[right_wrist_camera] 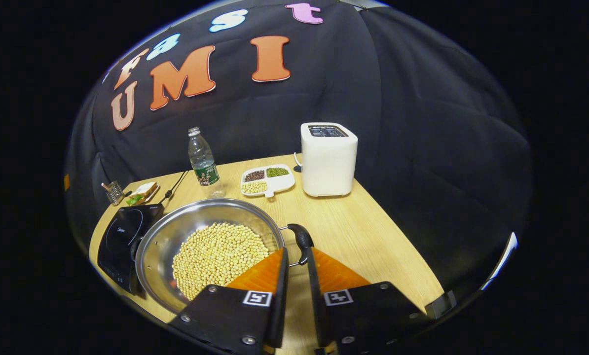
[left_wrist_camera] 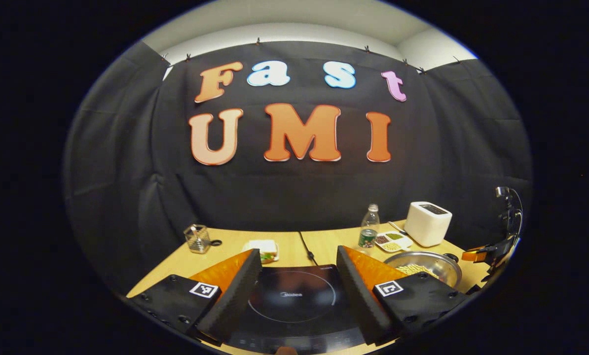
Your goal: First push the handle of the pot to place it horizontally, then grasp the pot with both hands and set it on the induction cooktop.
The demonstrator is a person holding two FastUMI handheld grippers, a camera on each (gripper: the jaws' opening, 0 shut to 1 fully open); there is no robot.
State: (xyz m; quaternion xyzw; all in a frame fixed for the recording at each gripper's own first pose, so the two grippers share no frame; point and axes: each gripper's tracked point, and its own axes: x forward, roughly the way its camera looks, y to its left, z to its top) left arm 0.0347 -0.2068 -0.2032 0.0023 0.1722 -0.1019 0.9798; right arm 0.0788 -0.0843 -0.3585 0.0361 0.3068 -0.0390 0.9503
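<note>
Pot [right_wrist_camera: 210,246] handle [right_wrist_camera: 302,241] sits at the right tool's [right_wrist_camera: 297,266] narrowed tips, ungripped; best nudge it sideways gently. Left tool [left_wrist_camera: 297,291] gapes wide over the cooktop [left_wrist_camera: 294,301].

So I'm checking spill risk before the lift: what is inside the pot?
The pot holds a heap of pale yellow beans over its bottom, with bare steel wall around it. The right gripper's fingers cover the near edge, and the beans hide the pot's floor.
</note>
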